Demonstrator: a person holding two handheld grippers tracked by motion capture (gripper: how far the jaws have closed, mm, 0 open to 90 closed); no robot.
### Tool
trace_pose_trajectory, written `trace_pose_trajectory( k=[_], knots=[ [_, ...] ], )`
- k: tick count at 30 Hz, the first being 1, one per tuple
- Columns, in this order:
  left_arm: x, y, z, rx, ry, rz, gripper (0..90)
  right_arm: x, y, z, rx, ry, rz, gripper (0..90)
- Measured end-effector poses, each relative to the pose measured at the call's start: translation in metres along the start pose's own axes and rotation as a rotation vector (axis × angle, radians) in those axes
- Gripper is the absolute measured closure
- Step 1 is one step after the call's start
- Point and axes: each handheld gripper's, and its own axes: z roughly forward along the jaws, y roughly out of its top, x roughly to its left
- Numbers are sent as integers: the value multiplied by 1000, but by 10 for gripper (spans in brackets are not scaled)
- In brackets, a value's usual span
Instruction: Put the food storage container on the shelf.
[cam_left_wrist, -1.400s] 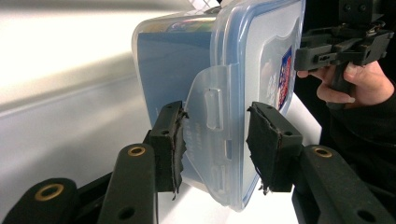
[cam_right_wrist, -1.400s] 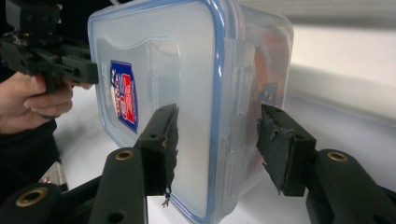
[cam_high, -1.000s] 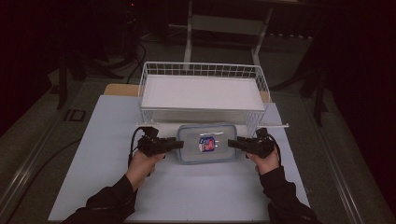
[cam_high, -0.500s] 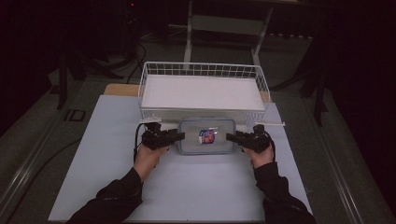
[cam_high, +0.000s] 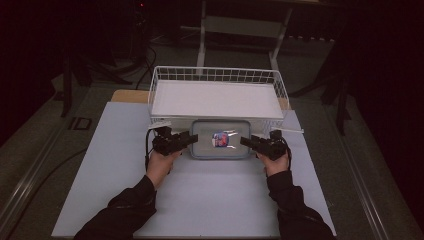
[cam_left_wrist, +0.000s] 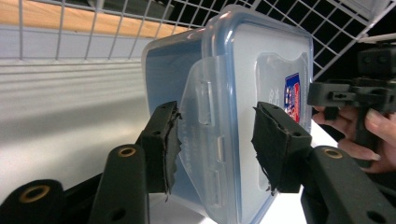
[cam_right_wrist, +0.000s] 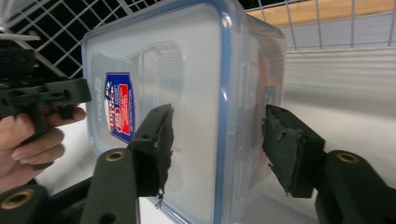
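White tabletop (cam_high: 210, 195) is carrying the lidded plastic container (cam_high: 221, 139), sitting just in front of the wire basket (cam_high: 218, 75). My left claw (cam_high: 193, 138) and right claw (cam_high: 246, 142) are flanking the container's ends, jaws just opening, pads apart from it.

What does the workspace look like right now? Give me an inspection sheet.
Surface: white table top, flat.
Job's things: clear lidded container with blue seal and a red-blue label, set down in front of the white wire basket.
Clutter: nothing seen.
Grippers: left claw straddles the container's side latch, right claw the opposite end; both have just been opening, gaps visible at the pads.
Cables: black cable loops from the left claw.
Surroundings: dark floor, a table frame behind.
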Motion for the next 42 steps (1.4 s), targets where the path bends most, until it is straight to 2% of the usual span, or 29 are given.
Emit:
trace_pose_trajectory(
  k=[2, 6, 12, 14, 15, 18, 23, 26, 29, 33, 35, 36, 37, 38, 41, 42],
  knots=[
    [0, 0, 2, -10, 6, 0, 489, 1, 0, 2, -8, -14, 13, 413],
    [-1, -1, 5, -27, 28, 26, 458, 2, 0, 5, -14, -23, 51, 393],
    [2, 0, 9, -46, 47, -5, 448, 4, 3, 13, -13, -61, 39, 332],
    [2, 0, 9, -45, 53, -11, 444, 3, 3, 15, -16, -63, 56, 327],
    [3, 0, 11, -48, 61, -29, 444, 2, 2, 16, -25, -62, 67, 324],
    [5, 0, 14, -37, 51, -54, 437, 2, 1, 18, -31, -67, 76, 294],
    [6, -2, 19, -5, 68, -40, 430, -1, 0, 24, -5, -79, 103, 219],
    [7, -4, 21, -7, 56, -73, 392, -4, -1, 26, -5, -92, 116, 193],
    [6, -3, 21, -5, 66, -59, 393, -2, 0, 26, 3, -104, 120, 191],
    [2, -3, 16, -19, 69, -32, 381, 1, 2, 22, -6, -146, 62, 201],
    [1, -3, 11, -26, 73, -42, 350, 5, 2, 18, -9, -183, 26, 214],
    [0, -3, 9, -28, 61, -43, 349, 9, 2, 15, -6, -190, 23, 215],
    [-2, -3, 6, -26, 39, -22, 310, 10, 2, 14, -6, -192, 9, 215],
    [-4, -3, 5, -22, 42, -8, 270, 14, 2, 12, -6, -209, -35, 217],
    [-12, -5, -2, -12, 40, 45, 191, 24, 1, 6, -12, -227, -95, 227],
    [-15, -7, -4, -2, 28, 65, 161, 28, 2, 4, -19, -233, -115, 241]
  ],
)
